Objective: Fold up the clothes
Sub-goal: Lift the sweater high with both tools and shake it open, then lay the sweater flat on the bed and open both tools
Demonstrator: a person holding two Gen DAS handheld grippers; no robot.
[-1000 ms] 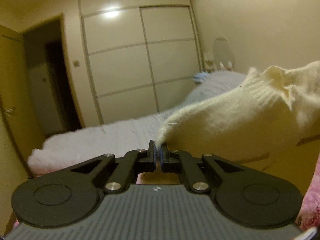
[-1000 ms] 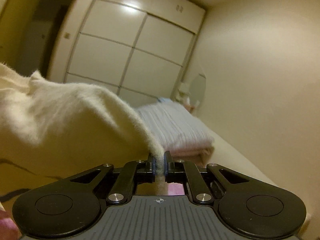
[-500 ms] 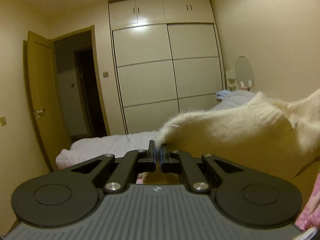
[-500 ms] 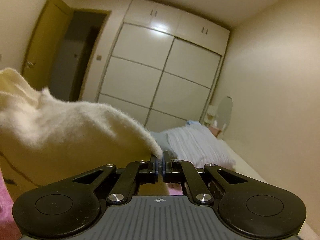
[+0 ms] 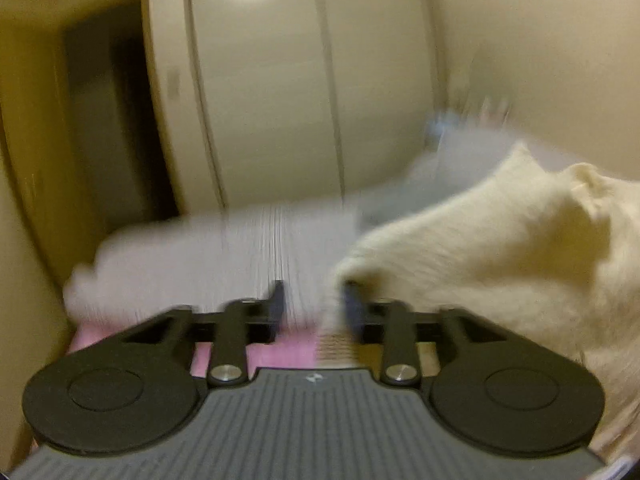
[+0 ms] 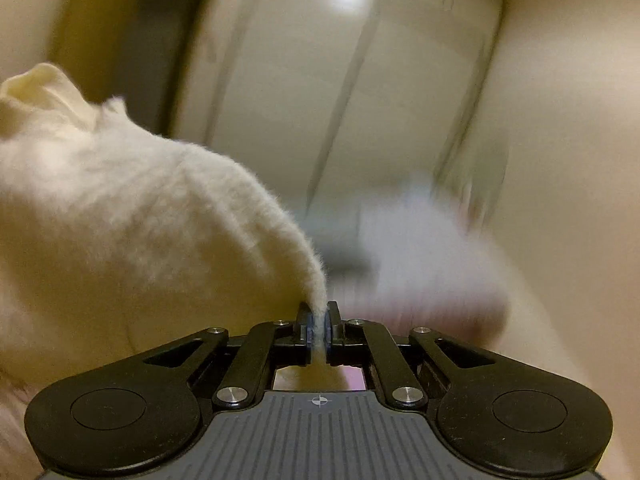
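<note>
Both wrist views are motion-blurred; detail beyond the grippers is soft. My left gripper (image 5: 314, 308): jaws stand well apart, with a clear gap between the two fingers. The cream fuzzy garment (image 5: 500, 248) touches only the right-hand finger, its near corner draped over that fingertip; nothing is clamped between the jaws. From there the garment spreads up and to the right, filling the right part of the left wrist view, with a folded, thinner edge showing near its top. My right gripper (image 6: 319, 322): jaws nearly closed, pinching a narrow edge of the same garment (image 6: 132, 224), which runs down between the two pads and shows again below them. From the pinch the cloth rises and spreads to the left, off the frame edge, with a paler folded part at upper left. The garment hangs in the air over the bed rather than lying flat on it. Past the left gripper lies a pale lilac-white ribbed quilt (image 5: 224, 252) on the bed, with a pink sheet (image 5: 288, 350) visible under the fingers. Background in both views: a tall cream wardrobe (image 5: 272, 92) with a bright light reflection near its top, and a dark open doorway (image 5: 116, 120) to its left. In the right wrist view the quilt (image 6: 424, 256) appears as a blurred pale mass right of the jaws, against a plain cream wall (image 6: 568, 160).
</note>
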